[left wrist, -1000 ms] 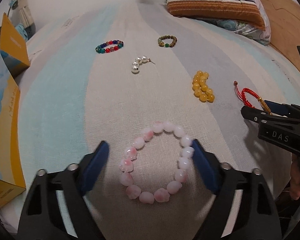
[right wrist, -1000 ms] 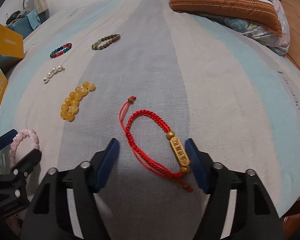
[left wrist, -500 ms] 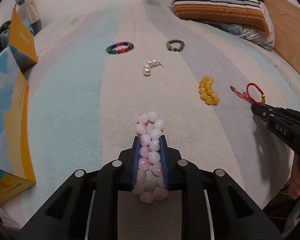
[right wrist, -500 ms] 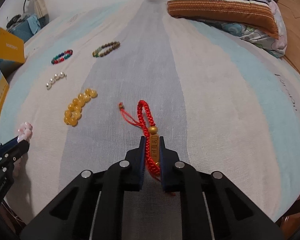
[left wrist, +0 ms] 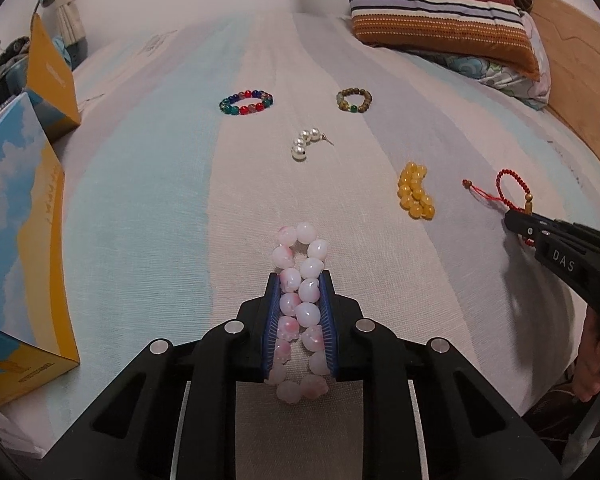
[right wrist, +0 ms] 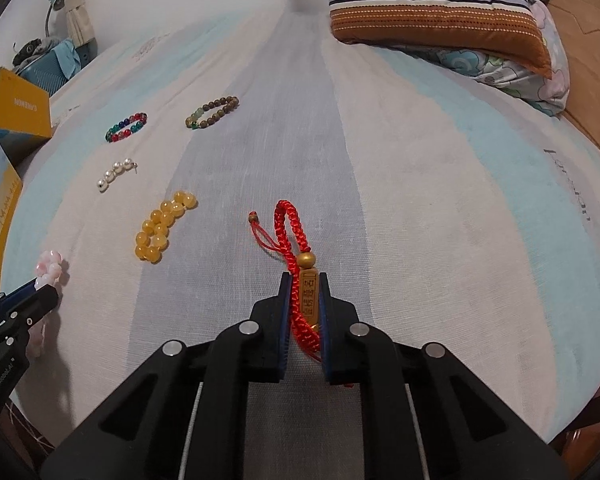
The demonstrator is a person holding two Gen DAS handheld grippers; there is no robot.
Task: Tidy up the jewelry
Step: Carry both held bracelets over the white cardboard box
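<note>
My left gripper (left wrist: 299, 280) is shut on a pink bead bracelet (left wrist: 300, 268), squeezed into a narrow oval between the blue pads on the striped bedsheet. My right gripper (right wrist: 304, 280) is shut on a red cord bracelet (right wrist: 290, 224) with a gold charm (right wrist: 309, 294) held between its pads. In the left wrist view the right gripper (left wrist: 518, 224) shows at the right edge with the red cord bracelet (left wrist: 508, 184) sticking out in front. In the right wrist view the left gripper (right wrist: 40, 290) shows at the left with the pink beads (right wrist: 52, 266).
On the sheet lie a yellow bead bracelet (left wrist: 415, 196), a pearl piece (left wrist: 305, 144), a multicoloured bead bracelet (left wrist: 246, 102) and a brown-green bead bracelet (left wrist: 354, 101). Yellow-and-blue boxes (left wrist: 16, 240) stand at the left edge. A striped pillow (left wrist: 440, 12) lies at the far right.
Both grippers went from open to shut. The left closed on the pink bead bracelet, squashing its ring narrow. The right closed on the red cord bracelet, folding it upright.
</note>
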